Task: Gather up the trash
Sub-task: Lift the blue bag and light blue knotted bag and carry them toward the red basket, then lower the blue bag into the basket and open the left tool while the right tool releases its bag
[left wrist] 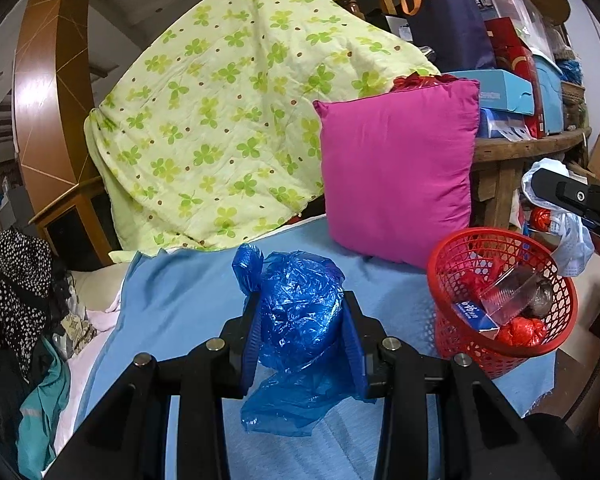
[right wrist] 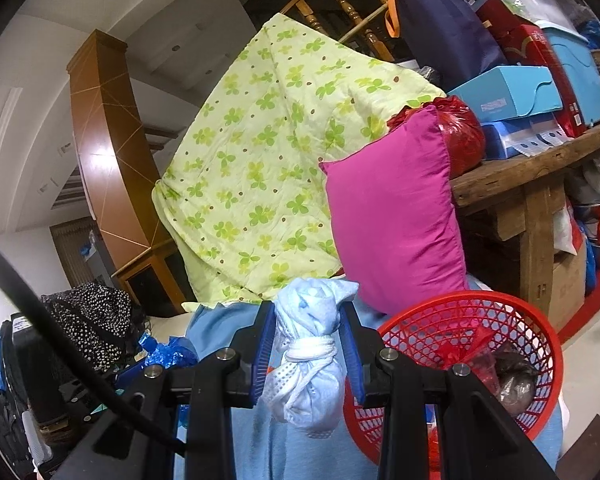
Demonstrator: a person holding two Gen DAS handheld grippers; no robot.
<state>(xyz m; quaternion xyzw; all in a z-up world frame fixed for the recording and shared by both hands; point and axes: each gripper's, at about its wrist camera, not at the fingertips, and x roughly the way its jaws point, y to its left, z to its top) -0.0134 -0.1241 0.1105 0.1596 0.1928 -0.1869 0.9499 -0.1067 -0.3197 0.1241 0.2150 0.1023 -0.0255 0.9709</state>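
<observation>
My left gripper (left wrist: 300,320) is shut on a crumpled blue plastic bag (left wrist: 296,312), held just above the light blue sheet (left wrist: 172,300). My right gripper (right wrist: 306,320) is shut on a knotted white and pale blue bundle (right wrist: 308,356), held to the left of the red mesh basket (right wrist: 440,316). In the left wrist view the right gripper (left wrist: 572,196) with the same bundle (left wrist: 572,240) hangs over the far right rim of the basket (left wrist: 452,280). The basket holds red bags, a clear plastic box and a blue carton. The blue bag also shows in the right wrist view (right wrist: 168,352).
A pink cushion (left wrist: 396,176) leans upright behind the basket. A green clover quilt (left wrist: 228,120) is draped behind it. A wooden table (right wrist: 512,176) with boxes stands at the right. Clothes (left wrist: 16,280) are piled at the left.
</observation>
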